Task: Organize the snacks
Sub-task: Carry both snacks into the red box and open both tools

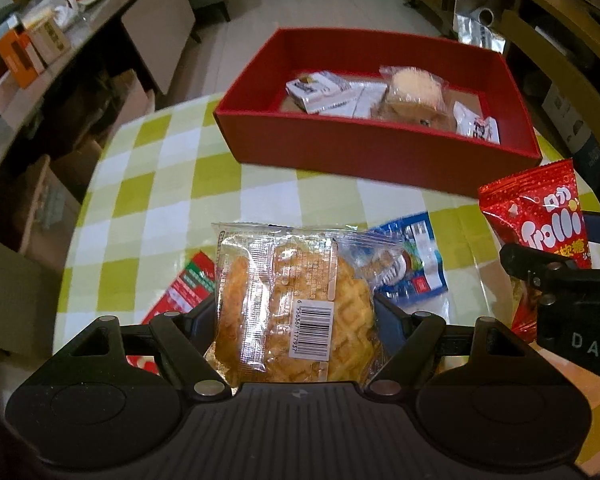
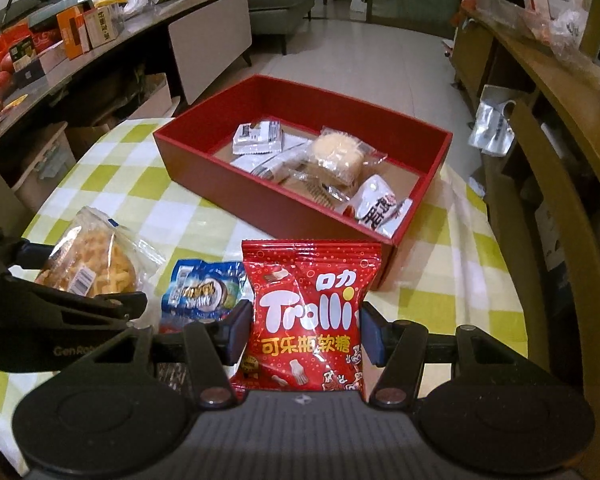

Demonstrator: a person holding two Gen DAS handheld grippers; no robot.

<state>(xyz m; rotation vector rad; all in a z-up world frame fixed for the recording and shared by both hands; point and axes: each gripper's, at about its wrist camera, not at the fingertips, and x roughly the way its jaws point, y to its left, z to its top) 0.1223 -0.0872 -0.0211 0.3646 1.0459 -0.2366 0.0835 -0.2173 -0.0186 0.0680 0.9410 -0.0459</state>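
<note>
snacks are already in both my tools — my left gripper [image 1: 294, 320] pinches a clear-wrapped golden waffle [image 1: 296, 296] by its sides, and my right gripper [image 2: 306, 332] is pressed in on a glossy red trolli gummy bag [image 2: 310, 316], which stands upright between the pads with its long axis pointing up. outward from both tools, the open red cardboard box [image 2: 260, 196] sits ahead on the green-and-white checked tablecloth [image 1: 156, 184], its long side lying across my line of reach. i judge the right hand the nearer — the box's near wall is just beyond the gummy bag's top edge, while the waffle has more cloth to cross. a blue foil snack packet [image 1: 412, 260] lies on the cloth between the two grippers. the right view looks down into the box: white sachets [image 2: 258, 138], a round pale cake in clear wrap [image 2: 336, 152]. the left view alone shows a flat red-and-green packet [image 1: 188, 288] beside the waffle.
</note>
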